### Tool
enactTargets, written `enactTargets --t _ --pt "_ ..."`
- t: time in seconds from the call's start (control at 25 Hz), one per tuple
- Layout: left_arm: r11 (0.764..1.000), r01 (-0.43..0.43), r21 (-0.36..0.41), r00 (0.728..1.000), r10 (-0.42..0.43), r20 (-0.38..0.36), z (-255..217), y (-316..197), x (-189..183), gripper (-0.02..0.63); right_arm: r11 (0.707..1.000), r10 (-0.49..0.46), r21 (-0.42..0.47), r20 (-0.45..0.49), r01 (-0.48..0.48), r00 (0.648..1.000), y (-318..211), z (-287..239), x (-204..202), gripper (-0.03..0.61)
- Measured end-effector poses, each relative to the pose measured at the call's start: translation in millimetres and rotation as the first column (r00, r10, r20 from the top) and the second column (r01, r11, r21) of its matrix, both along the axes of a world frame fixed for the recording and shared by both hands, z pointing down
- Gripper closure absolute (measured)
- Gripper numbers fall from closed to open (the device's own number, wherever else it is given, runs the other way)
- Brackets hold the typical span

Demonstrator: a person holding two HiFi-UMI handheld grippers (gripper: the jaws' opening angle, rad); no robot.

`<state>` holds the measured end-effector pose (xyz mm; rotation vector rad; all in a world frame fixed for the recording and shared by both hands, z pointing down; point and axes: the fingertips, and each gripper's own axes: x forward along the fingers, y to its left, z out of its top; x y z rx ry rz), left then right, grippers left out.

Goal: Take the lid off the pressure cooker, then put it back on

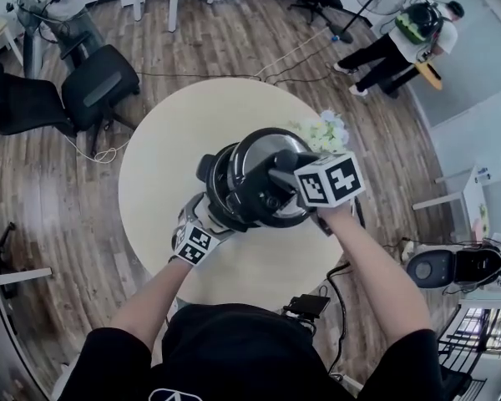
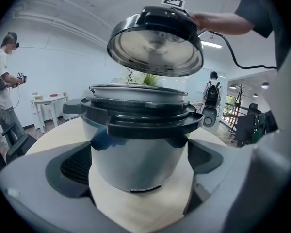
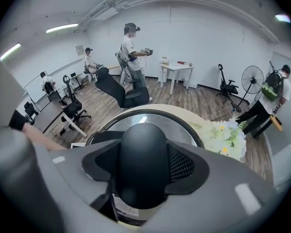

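Note:
The pressure cooker's silver pot (image 2: 136,154) stands open on the round table (image 1: 154,174), its black rim (image 1: 215,186) showing under the lid. My left gripper (image 1: 202,224) reaches in from the near left, and its pads (image 2: 77,166) lie against both sides of the pot. The lid (image 1: 259,153) hangs tilted a little above the pot, clear of it (image 2: 155,45). My right gripper (image 3: 144,169) is shut on the lid's black handle (image 3: 143,149) from above.
A bunch of white flowers (image 1: 326,132) lies on the table just beyond the cooker on the right. Office chairs (image 1: 100,82) stand at the far left. A person (image 1: 401,40) stands at the far right. A power adapter and cable (image 1: 309,306) lie below the table's near edge.

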<state>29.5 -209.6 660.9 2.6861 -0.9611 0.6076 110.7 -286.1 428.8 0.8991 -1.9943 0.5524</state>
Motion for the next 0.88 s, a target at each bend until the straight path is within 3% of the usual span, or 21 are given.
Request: enactTargets --t 0.2,0.56,0.88 --pt "1.0 0.001 -0.002 1.0 -0.001 -0.002 1.9 -5.1 -10.8 0.021 0.999 0.051 0.007 0.021 -0.052 0.998 26.7 -14.5 33.5 0.293" --pt "1.0 -0.003 0.002 1.0 0.003 -0.004 3.1 0.2 -5.5 0.021 0.976 0.218 -0.008 -0.005 -0.218 0.976 101.3 8.8 130.9 0.293" --pt "1.0 0.003 0.0 1.0 -0.003 0.015 -10.5 1.0 2.1 0.021 0.95 0.309 -0.022 -0.081 -0.312 0.948 157.0 90.2 194.3 0.293"
